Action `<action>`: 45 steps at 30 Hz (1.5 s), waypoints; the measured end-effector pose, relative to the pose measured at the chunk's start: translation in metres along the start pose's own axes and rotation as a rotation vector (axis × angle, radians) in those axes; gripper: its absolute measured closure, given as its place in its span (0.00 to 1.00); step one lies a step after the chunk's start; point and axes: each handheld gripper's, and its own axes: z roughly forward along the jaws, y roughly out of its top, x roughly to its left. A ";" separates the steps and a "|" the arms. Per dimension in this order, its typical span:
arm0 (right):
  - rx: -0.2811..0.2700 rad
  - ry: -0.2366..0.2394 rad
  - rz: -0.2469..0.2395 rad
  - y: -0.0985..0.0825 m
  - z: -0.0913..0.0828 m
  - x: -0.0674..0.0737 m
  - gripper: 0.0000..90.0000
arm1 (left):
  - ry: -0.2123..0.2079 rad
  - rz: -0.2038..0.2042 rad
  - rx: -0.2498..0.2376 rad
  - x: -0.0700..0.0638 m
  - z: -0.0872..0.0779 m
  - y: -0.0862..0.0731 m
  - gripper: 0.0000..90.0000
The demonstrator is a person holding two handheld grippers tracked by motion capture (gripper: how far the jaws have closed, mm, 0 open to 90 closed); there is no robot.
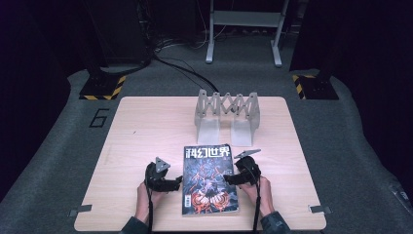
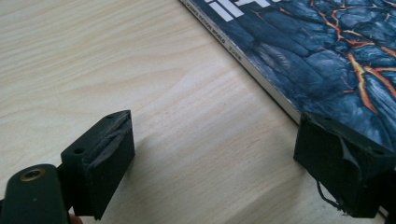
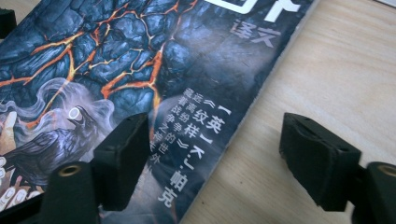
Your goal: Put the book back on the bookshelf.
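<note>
Left tongs (image 1: 178, 181) sit on the table (image 1: 146, 126) at the magazine's (image 1: 209, 180) left edge, jaws spread wide with nothing between them; in the left gripper view (image 2: 215, 163) bare wood fills the gap, one jaw stands on the table and the other just over the magazine's bound edge (image 2: 261, 74). The magazine lies flat and closed near the front middle of the table, between the two tongs, its long axis running away from the person, title at the far end, cover up. Right tongs (image 1: 228, 178) reach in over the right edge, jaws apart and clamping nothing; in the right gripper view (image 3: 212, 158) one jaw hovers above the dark cover (image 3: 140, 60), the other above wood, straddling the edge. Beyond, well apart, stands a grey folding rack (image 1: 228, 116).
</note>
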 end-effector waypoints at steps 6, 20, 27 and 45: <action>0.065 0.006 -0.001 0.012 0.004 0.007 0.36 | -0.003 0.015 0.005 -0.001 0.001 0.002 0.13; 0.031 0.081 0.062 0.011 0.000 -0.005 0.44 | -0.007 0.010 0.008 -0.002 0.001 0.002 0.13; -0.039 0.176 0.116 0.008 -0.007 -0.014 0.49 | -0.008 0.020 0.005 -0.002 0.001 0.002 0.14; -0.123 0.263 0.137 0.023 -0.009 -0.022 0.50 | -0.019 0.017 -0.003 -0.002 0.001 0.001 0.15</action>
